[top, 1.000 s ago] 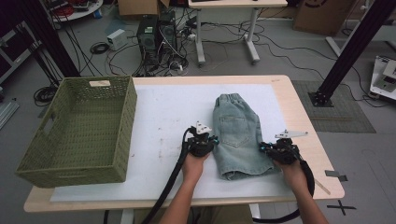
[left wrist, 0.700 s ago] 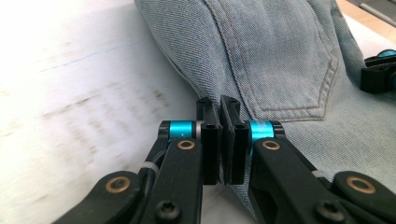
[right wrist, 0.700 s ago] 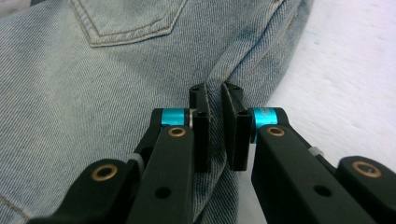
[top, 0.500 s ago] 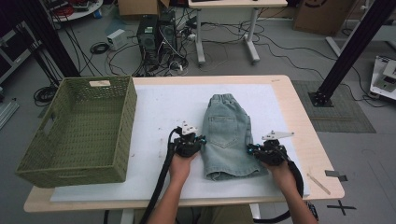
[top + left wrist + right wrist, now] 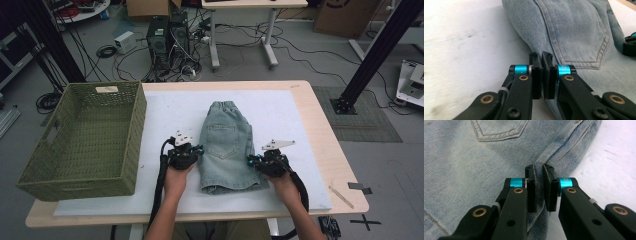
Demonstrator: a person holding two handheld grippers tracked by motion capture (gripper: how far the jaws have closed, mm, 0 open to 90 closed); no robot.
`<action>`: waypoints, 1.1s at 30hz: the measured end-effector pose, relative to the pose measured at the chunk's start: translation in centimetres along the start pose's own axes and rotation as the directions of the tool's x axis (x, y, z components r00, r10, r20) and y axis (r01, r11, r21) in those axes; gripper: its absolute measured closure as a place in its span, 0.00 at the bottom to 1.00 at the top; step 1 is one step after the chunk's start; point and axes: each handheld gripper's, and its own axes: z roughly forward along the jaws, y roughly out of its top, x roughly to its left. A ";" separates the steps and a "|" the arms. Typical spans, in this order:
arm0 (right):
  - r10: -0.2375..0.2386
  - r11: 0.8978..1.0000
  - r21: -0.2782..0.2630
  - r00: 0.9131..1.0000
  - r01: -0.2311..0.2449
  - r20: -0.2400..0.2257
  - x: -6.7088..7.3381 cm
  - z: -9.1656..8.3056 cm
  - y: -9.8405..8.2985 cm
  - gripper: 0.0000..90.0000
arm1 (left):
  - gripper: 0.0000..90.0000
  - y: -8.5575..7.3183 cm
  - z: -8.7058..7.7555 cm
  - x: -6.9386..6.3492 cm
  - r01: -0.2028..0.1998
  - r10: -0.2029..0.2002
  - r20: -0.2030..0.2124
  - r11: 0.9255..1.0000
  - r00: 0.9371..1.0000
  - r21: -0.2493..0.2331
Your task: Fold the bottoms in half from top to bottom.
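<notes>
Both tongs, left tongs and right tongs, pinched the soft, limp denim shorts by their side seams, the surest hold.

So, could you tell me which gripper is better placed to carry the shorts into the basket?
Probably left: the left gripper clamps the denim shorts on the side facing the green basket.

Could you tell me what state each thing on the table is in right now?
denim shorts: folded lengthwise, flat on the mat, pinched at both side edges.
left gripper: shut on the shorts' edge.
right gripper: shut on the opposite edge.
green basket: upright and empty, left of the shorts.
</notes>
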 end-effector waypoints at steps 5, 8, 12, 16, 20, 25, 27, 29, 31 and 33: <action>0.001 1.000 -0.004 1.000 -0.001 -0.006 0.6 0.5 0.3 0.93 | 0.97 -0.3 -0.5 0.5 0.002 -0.002 -0.003 1.000 1.000 -0.002; 0.004 1.000 -0.006 1.000 -0.004 -0.003 0.7 0.5 0.3 0.93 | 0.97 -0.4 -0.4 0.5 0.005 -0.005 0.000 1.000 1.000 -0.004; 0.012 1.000 -0.014 1.000 -0.012 0.001 0.4 0.2 0.2 0.93 | 0.96 -0.5 -0.3 0.5 0.007 -0.007 0.011 1.000 1.000 -0.012; 0.018 1.000 -0.021 1.000 -0.018 0.012 0.1 -0.3 0.0 0.93 | 0.79 -0.5 -0.3 0.8 0.023 -0.022 0.030 0.999 0.999 -0.035; 0.036 0.999 -0.020 0.999 -0.036 0.016 -0.7 -0.9 -0.3 0.93 | 0.59 -0.4 -0.4 1.1 0.041 -0.038 0.038 0.997 0.999 -0.063; 0.019 1.000 -0.011 1.000 -0.019 0.017 -0.9 -0.9 -0.5 0.86 | 0.40 0.2 -0.2 1.5 0.061 -0.055 0.073 0.995 0.996 -0.085; 0.010 1.000 -0.022 1.000 -0.010 0.008 -0.9 -1.1 -0.5 0.74 | 0.34 0.6 -0.1 1.6 0.064 -0.057 0.081 0.994 0.995 -0.090; 0.002 0.999 -0.042 1.000 -0.001 0.008 -1.0 -1.4 -0.4 0.64 | 0.29 1.1 0.0 1.7 0.063 -0.056 0.084 0.994 0.995 -0.092; -0.014 0.998 -0.064 1.000 0.015 0.005 -1.1 -1.8 -0.4 0.59 | 0.28 1.7 0.2 1.8 0.063 -0.054 0.084 0.992 0.995 -0.107; -0.028 0.996 -0.083 1.000 0.029 0.014 -1.1 -2.1 -0.3 0.51 | 0.28 2.3 0.3 1.9 0.058 -0.047 0.093 0.992 0.995 -0.113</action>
